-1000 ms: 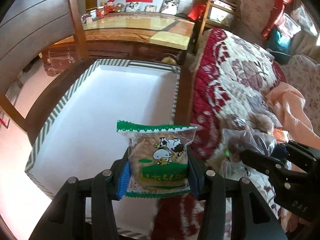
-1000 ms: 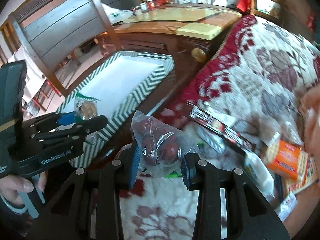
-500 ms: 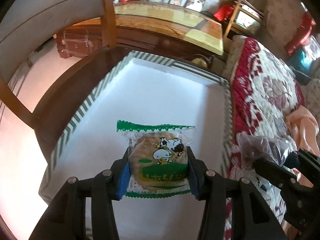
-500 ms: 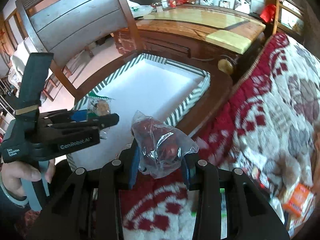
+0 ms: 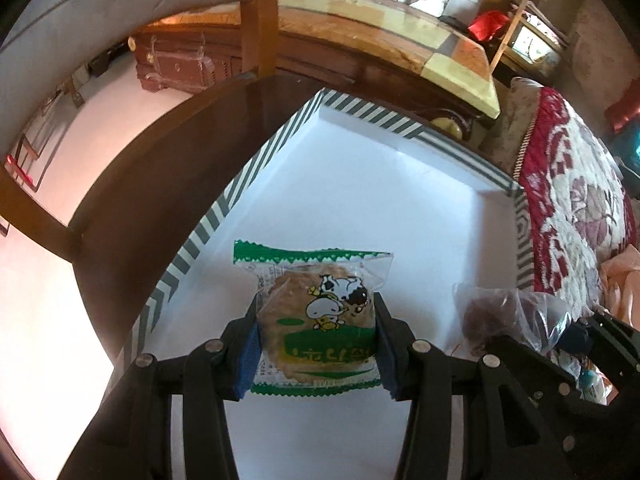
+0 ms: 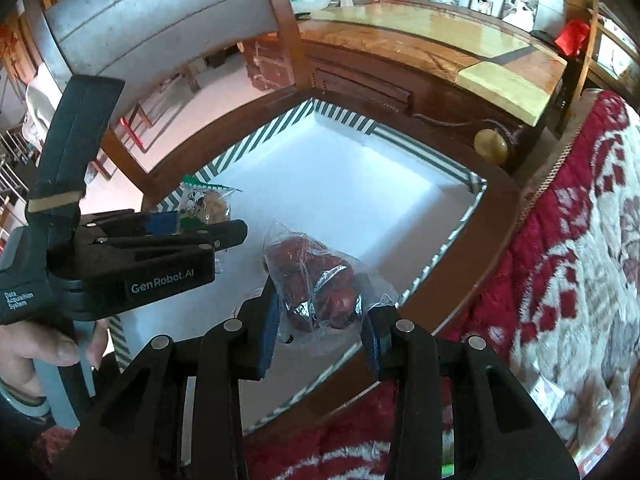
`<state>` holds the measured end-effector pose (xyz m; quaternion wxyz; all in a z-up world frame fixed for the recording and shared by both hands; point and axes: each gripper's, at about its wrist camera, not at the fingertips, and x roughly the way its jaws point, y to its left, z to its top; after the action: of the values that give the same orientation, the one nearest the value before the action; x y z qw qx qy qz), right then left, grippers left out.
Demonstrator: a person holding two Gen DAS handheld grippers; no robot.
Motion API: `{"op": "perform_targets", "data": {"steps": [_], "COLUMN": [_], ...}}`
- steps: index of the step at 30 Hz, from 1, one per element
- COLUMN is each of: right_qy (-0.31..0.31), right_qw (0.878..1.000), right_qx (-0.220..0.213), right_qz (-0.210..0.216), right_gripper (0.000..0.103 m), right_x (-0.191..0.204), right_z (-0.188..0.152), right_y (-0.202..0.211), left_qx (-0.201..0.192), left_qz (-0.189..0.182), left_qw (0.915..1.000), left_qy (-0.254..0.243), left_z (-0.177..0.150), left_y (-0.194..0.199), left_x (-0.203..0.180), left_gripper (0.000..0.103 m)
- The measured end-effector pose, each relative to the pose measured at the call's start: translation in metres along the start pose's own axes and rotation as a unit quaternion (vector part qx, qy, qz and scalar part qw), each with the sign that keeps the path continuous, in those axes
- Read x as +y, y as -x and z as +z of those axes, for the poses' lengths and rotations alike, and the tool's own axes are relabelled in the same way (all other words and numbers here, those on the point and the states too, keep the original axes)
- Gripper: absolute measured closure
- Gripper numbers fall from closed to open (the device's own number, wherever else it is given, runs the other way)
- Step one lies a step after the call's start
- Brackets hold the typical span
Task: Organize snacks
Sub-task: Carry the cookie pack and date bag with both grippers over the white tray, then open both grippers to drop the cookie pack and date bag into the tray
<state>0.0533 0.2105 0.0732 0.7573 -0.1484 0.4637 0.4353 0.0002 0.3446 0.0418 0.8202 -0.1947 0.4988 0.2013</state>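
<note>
My left gripper (image 5: 316,344) is shut on a green-and-clear cookie packet (image 5: 318,316) with a cartoon cow, held over the white inside of a striped-rim box (image 5: 360,208). The packet also shows in the right wrist view (image 6: 204,204), in the left gripper (image 6: 224,236). My right gripper (image 6: 320,320) is shut on a clear bag of dark red snacks (image 6: 316,280), held over the box's near right part (image 6: 360,208). That bag shows in the left wrist view (image 5: 500,312) at the right.
The box sits on a dark wooden chair seat (image 5: 152,184) with a chair back (image 6: 160,20) behind. A red floral blanket (image 6: 580,260) lies to the right. A wooden table (image 5: 400,40) stands beyond.
Both grippers moved left from over the blanket to over the box, each still holding its snack.
</note>
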Motion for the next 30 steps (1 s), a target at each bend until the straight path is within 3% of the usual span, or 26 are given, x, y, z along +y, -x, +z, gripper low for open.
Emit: {"op": "perform_targets", "data": {"steps": [8,10,11,12,14,15,22,30], "right_qy": [0.014,0.019,0.018,0.017,0.015,0.014,0.007,-0.037], "right_qw": [1.000,0.999,0.999,0.999,0.999,0.999,1.000,0.998], "right_qx": [0.025,0.029,0.032,0.034,0.038,0.035,0.000,-0.041], "right_qz": [0.004,0.002,0.003,0.004,0.005,0.006,0.006,0.002], "right_gripper": [0.069,0.069,0.068,0.064,0.051,0.046,0.046,0.045], "right_x": [0.007,0.008,0.008,0.008,0.008,0.008,0.007,-0.013], "right_z": [0.001,0.000,0.000,-0.001,-0.002,-0.003,-0.010,-0.053], "right_y": [-0.024,-0.028,-0.029,-0.030,-0.029,-0.027,0.007,0.057], "left_qx": [0.015,0.015,0.016,0.016,0.011,0.007,-0.012,-0.045], "left_qz": [0.023,0.028,0.028,0.028,0.025,0.027,0.028,0.012], "left_qw": [0.9996,0.9995,0.9995,0.9995,0.9996,0.9996,0.9995,0.9983], "left_qy": [0.005,0.004,0.005,0.006,0.008,0.008,0.008,-0.036], "left_z": [-0.002,-0.003,-0.003,-0.003,-0.003,-0.003,-0.009,-0.039], "left_y": [-0.014,-0.015,-0.015,-0.015,-0.012,-0.010,0.008,0.036], "left_x": [0.004,0.004,0.004,0.005,0.005,0.005,0.000,-0.039], "left_gripper": [0.051,0.046,0.037,0.028,0.023,0.022,0.017,0.014]}}
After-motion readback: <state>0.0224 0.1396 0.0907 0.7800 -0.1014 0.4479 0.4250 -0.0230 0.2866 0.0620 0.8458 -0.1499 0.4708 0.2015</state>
